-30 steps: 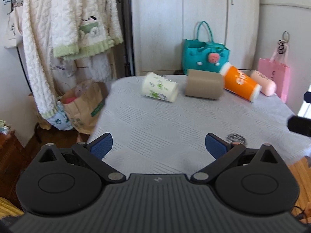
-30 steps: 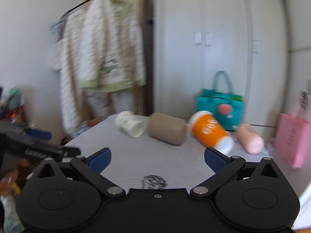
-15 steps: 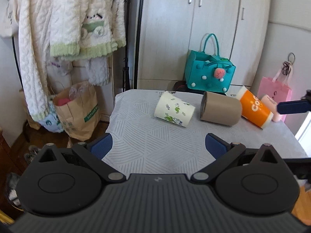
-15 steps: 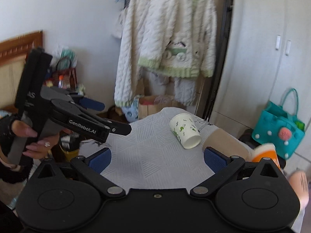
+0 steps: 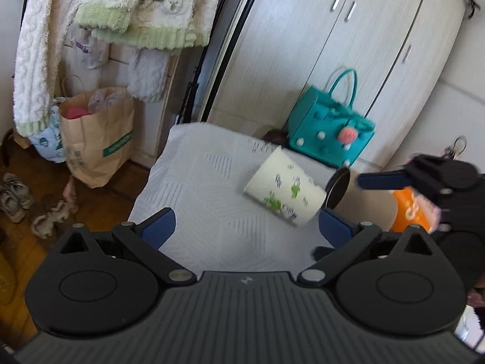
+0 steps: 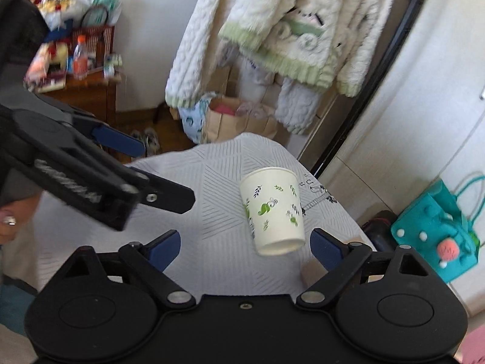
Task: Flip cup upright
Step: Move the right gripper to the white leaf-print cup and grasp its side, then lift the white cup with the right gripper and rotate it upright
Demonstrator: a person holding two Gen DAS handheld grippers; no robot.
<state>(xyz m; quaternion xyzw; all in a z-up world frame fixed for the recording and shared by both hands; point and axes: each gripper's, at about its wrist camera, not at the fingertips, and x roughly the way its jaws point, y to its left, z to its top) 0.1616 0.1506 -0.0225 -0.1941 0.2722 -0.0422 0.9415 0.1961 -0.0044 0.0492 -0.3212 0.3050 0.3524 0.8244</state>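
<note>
Left wrist view: the left hand-held gripper [image 5: 245, 227] is seen with its jaws spread wide and nothing between them, above a table [image 5: 194, 188] covered in a white patterned cloth. A white cup [image 5: 283, 192] printed with green leaves is seen lying on its side on the table, near the right fingertip. Just behind it lies a brown cup [image 5: 341, 186], and further right an orange cup [image 5: 410, 212], partly hidden by the right hand-held gripper [image 5: 379, 181], which enters from the right edge. A teal bag [image 5: 329, 135] is seen behind the table, a paper bag [image 5: 97, 139] on the floor to the left, and white robes [image 5: 100, 21] hung above it.

Right wrist view: the right hand-held gripper is seen with its jaws wide apart, empty. The white cup is seen lying on the table between and beyond the fingertips, closer to the right one. The left hand-held gripper reaches in from the left, also spread.
</note>
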